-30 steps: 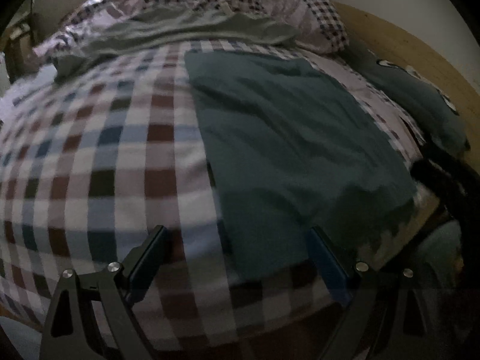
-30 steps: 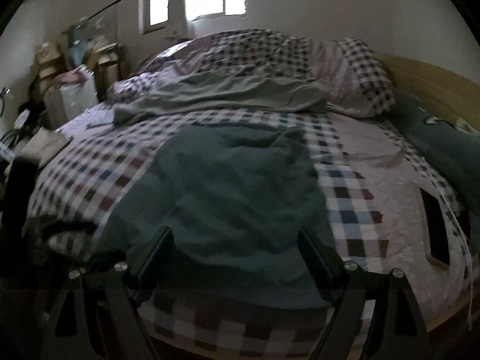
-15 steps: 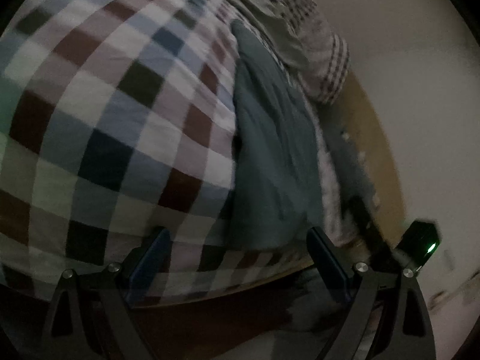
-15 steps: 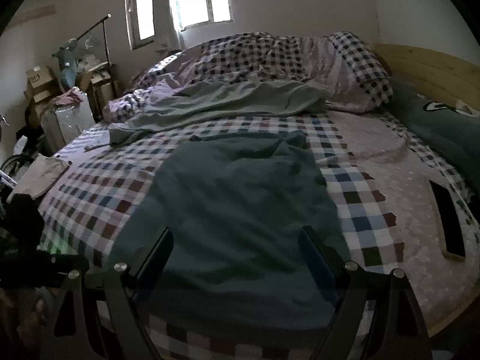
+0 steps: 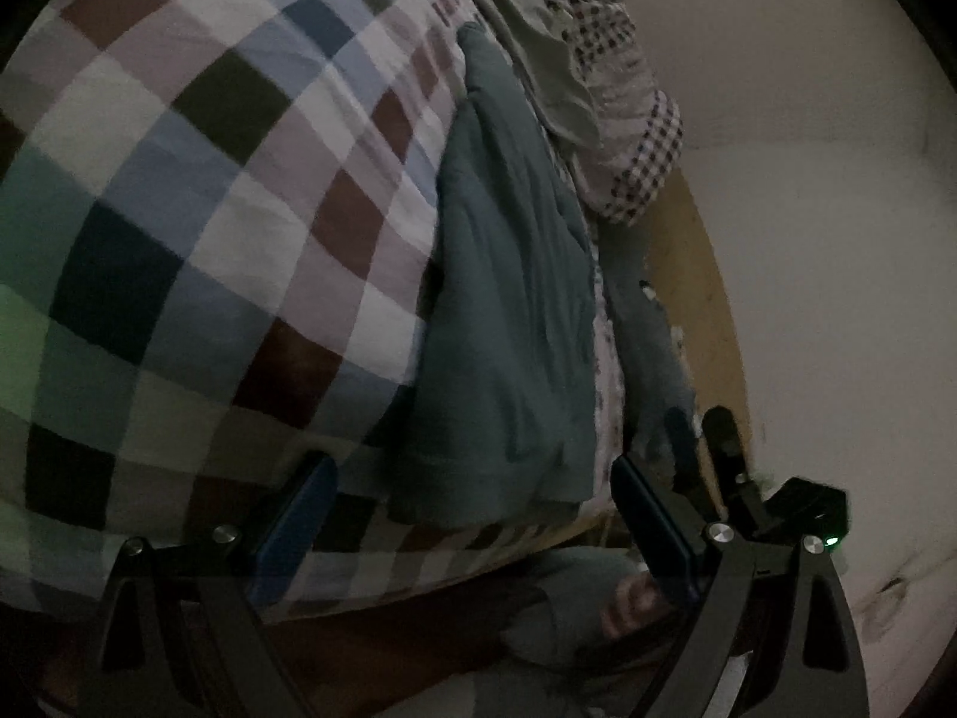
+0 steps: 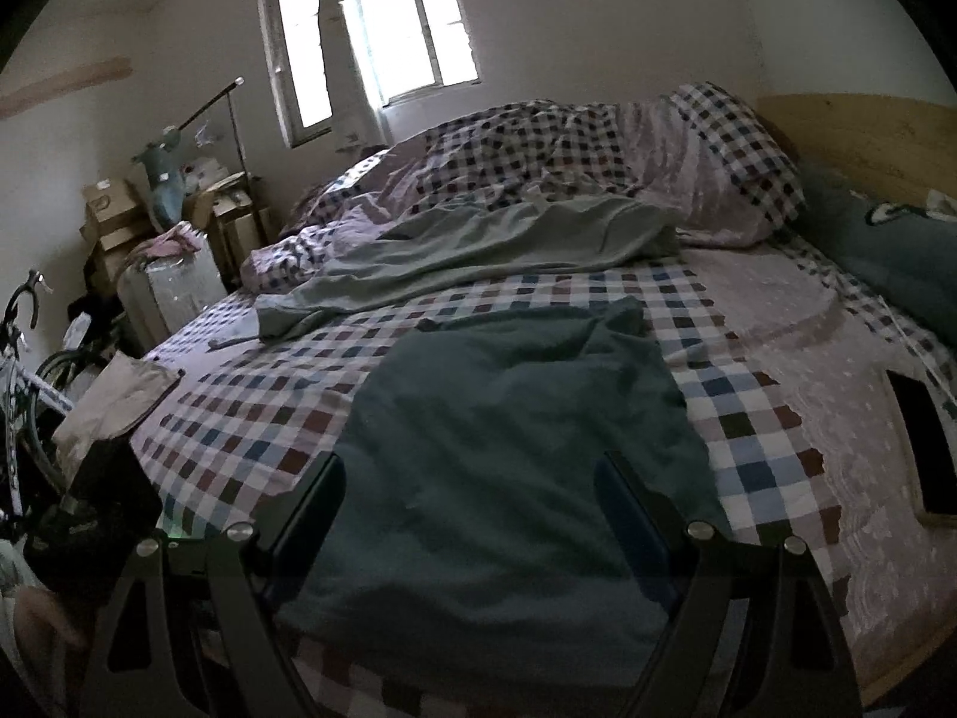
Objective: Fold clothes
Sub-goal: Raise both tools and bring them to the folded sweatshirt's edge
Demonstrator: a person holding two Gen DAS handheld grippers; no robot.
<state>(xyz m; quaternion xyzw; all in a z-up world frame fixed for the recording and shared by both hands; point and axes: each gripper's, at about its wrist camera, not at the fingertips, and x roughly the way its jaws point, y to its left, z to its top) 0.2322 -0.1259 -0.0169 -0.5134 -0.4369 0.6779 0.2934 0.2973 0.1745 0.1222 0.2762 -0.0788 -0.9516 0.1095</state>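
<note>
Teal garment [image 6: 514, 437] spread flat on checked bed cover [image 6: 239, 419] nr foot edge, right gripper [image 6: 469, 493] over its near hem w/ jaws wide open & empty, left gripper [image 5: 472, 499] tilted at bed edge, jaws open, garment hem just ahead, phone [image 6: 924, 443] on bed at right.

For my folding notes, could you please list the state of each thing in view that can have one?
Teal garment: spread out on the bed, wrinkled, not held.
Grey garment: crumpled, lying beyond the teal one.
Duvet: bunched up by the headboard.
Phone: lying flat, screen dark.
Window: daylight coming through.
Left gripper: open, empty.
Right gripper: open, empty.
</note>
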